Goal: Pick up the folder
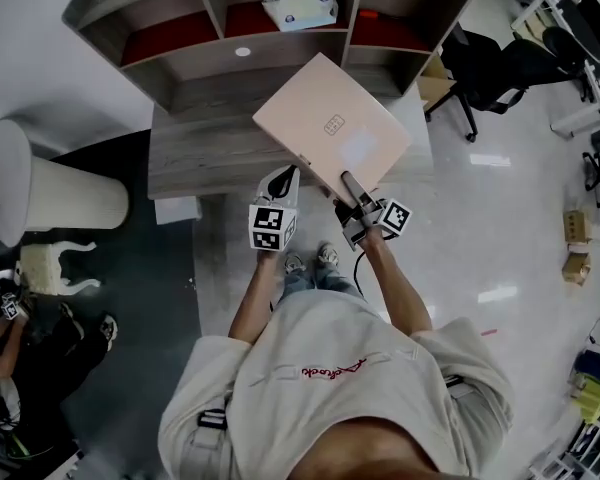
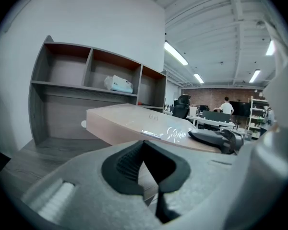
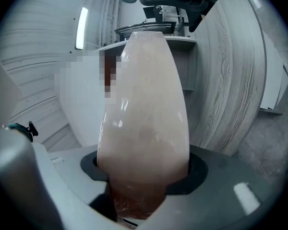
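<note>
Item: pink folder (image 1: 330, 128) (image 2: 134, 121) (image 3: 146, 104), thick, glossy, with a small label on its upper face. Position: held clear of the grey wood-grain desk (image 1: 190, 158), above its right half, tilted, far corner toward the shelf unit (image 1: 180, 43) at the desk's back edge, near corner reaching over the front edge. Right gripper (image 1: 348, 180) (image 3: 141, 176): clamped on the folder's near corner, one jaw lying across the upper face, the folder filling the gap between the pads. Left gripper (image 1: 280, 181) (image 2: 149, 171): jaws together with nothing between them, just beside the folder's near left edge, below its level; contact with it cannot be told. Also present: tissue box (image 1: 300, 6) in the middle shelf compartment; black office chair (image 1: 490, 68) beyond the desk's right edge.
</note>
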`<state>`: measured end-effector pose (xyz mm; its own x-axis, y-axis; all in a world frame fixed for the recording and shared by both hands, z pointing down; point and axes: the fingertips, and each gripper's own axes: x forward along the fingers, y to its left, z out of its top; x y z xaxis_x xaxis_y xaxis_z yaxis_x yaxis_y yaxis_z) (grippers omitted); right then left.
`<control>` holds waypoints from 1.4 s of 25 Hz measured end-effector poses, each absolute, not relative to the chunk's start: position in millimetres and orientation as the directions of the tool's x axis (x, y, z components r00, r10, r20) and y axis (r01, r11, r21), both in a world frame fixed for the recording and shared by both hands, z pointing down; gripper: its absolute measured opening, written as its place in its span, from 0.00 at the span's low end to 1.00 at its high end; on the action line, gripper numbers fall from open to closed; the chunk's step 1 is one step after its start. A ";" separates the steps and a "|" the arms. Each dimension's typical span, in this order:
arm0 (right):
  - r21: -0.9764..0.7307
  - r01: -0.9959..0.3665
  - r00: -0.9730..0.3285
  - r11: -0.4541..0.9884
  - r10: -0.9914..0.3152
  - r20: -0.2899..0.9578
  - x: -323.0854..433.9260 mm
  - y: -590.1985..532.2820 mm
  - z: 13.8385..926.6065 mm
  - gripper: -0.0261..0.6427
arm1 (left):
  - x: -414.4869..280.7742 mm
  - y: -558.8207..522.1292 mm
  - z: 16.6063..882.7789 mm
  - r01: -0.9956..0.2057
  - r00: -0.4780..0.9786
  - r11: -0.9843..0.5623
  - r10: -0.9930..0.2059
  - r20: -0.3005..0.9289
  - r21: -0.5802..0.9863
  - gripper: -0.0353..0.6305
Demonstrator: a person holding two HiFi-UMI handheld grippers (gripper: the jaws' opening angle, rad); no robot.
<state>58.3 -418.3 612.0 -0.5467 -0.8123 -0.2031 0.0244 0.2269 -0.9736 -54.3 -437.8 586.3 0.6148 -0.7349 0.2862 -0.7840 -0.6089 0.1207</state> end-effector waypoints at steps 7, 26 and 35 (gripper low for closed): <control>-0.962 0.027 -0.538 0.270 -0.808 -0.242 60.4 -413.4 586.5 0.46 | -63.8 -440.0 556.0 -0.794 0.602 -0.601 -0.759 0.248 0.089 0.05; -0.944 0.017 -0.528 0.330 -0.799 -0.289 61.9 -415.5 555.4 0.46 | -68.9 -452.1 508.1 -0.797 0.600 -0.603 -0.782 0.171 0.040 0.05; -0.947 0.022 -0.544 0.322 -0.791 -0.281 55.2 -418.1 558.1 0.46 | -71.9 -454.2 510.1 -0.803 0.592 -0.595 -0.787 0.174 0.040 0.05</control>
